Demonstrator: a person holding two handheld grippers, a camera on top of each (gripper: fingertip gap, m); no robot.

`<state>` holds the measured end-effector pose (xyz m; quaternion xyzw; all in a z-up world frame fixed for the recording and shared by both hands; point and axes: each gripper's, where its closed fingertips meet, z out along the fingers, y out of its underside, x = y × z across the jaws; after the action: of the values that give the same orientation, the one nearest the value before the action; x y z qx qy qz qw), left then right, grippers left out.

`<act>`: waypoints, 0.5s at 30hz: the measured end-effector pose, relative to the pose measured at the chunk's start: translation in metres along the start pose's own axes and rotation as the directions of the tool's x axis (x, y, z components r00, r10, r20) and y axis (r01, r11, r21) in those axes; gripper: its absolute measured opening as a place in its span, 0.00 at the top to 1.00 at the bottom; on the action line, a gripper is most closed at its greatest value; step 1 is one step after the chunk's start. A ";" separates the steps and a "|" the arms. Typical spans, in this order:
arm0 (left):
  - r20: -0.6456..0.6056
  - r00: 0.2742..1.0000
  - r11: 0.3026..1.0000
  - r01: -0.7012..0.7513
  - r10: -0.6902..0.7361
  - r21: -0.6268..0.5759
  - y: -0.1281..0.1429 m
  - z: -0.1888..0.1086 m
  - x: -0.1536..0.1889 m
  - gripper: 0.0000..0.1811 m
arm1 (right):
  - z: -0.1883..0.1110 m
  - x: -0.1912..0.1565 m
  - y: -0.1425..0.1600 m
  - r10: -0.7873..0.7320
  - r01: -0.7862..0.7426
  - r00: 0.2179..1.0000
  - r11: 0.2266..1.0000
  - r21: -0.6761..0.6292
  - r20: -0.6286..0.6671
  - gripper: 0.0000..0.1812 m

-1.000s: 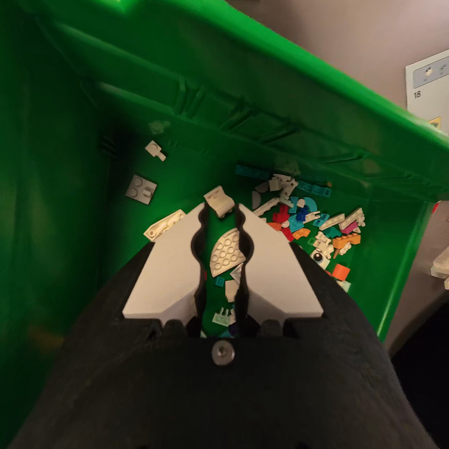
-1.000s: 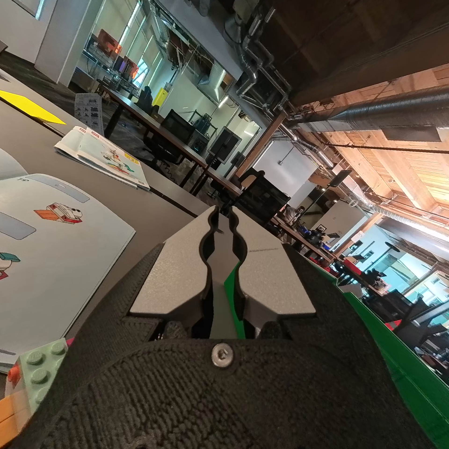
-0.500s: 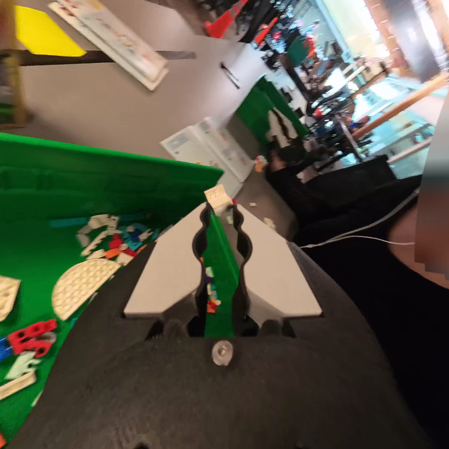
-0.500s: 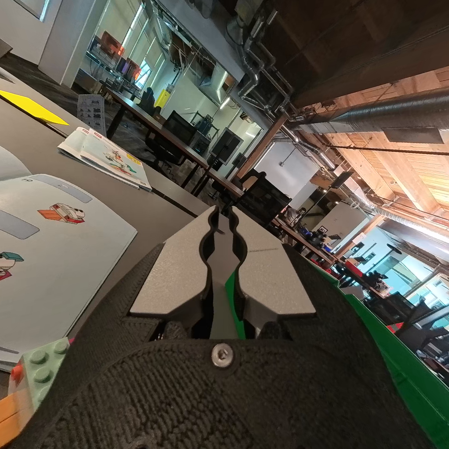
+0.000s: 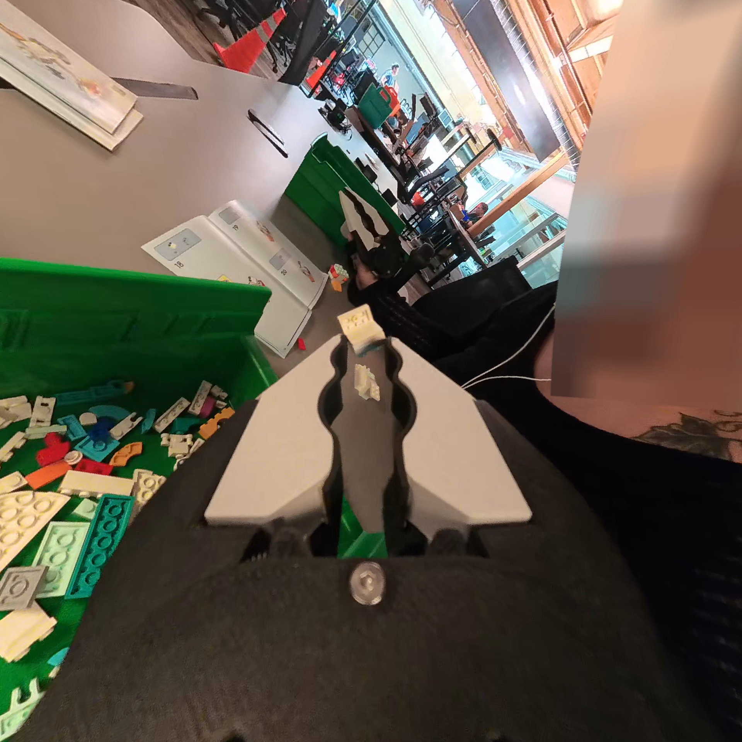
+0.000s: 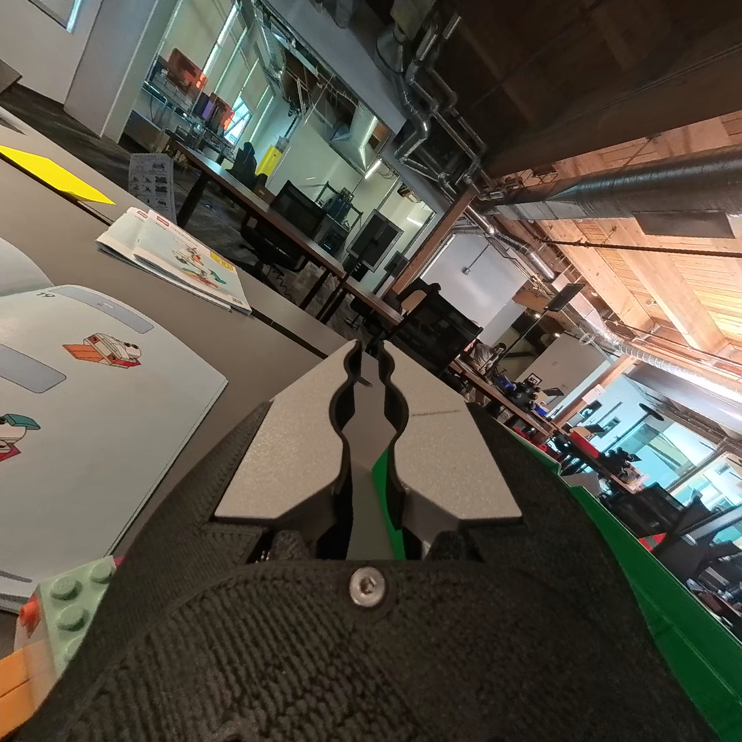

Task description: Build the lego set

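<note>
My left gripper (image 5: 363, 341) is shut on a small white lego piece (image 5: 360, 326) held at its fingertips, above the table just right of the green bin (image 5: 132, 317). The bin holds many loose white, teal, orange and red pieces (image 5: 96, 445). A white assembly (image 5: 366, 383) lies on the table under the fingers. My right gripper (image 6: 369, 347) is empty, jaws nearly together, resting low by the open instruction booklet (image 6: 100, 401); it also shows in the left wrist view (image 5: 357, 225). The partial build (image 6: 68, 602), pale green and orange, sits beside it and shows in the left wrist view (image 5: 338, 275).
A second green bin (image 5: 321, 180) stands behind the right gripper, along its right side (image 6: 642, 594). Closed booklets (image 6: 172, 257) and a yellow sheet (image 6: 52, 176) lie farther back. A tiny red piece (image 5: 300, 342) lies by the open booklet (image 5: 241, 257). A person's arm (image 5: 682, 433) is at right. The tips of one gripper are about 45 cm away from the tips of the other.
My left gripper has lifted out of the green bin with the white piece and swung right over the table. The right gripper has hardly moved.
</note>
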<state>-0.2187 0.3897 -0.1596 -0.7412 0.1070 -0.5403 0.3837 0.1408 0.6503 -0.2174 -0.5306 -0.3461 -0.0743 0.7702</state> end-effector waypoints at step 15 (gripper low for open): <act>-0.315 0.949 0.999 -0.025 0.035 0.036 0.001 -0.001 0.050 0.90 | 0.001 -0.002 0.000 -0.014 0.014 1.000 1.000 -0.002 0.008 0.97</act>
<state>-0.1993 0.3596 -0.1243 -0.6376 0.1696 -0.6474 0.3815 0.1386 0.6502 -0.2184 -0.5294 -0.3527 -0.0780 0.7676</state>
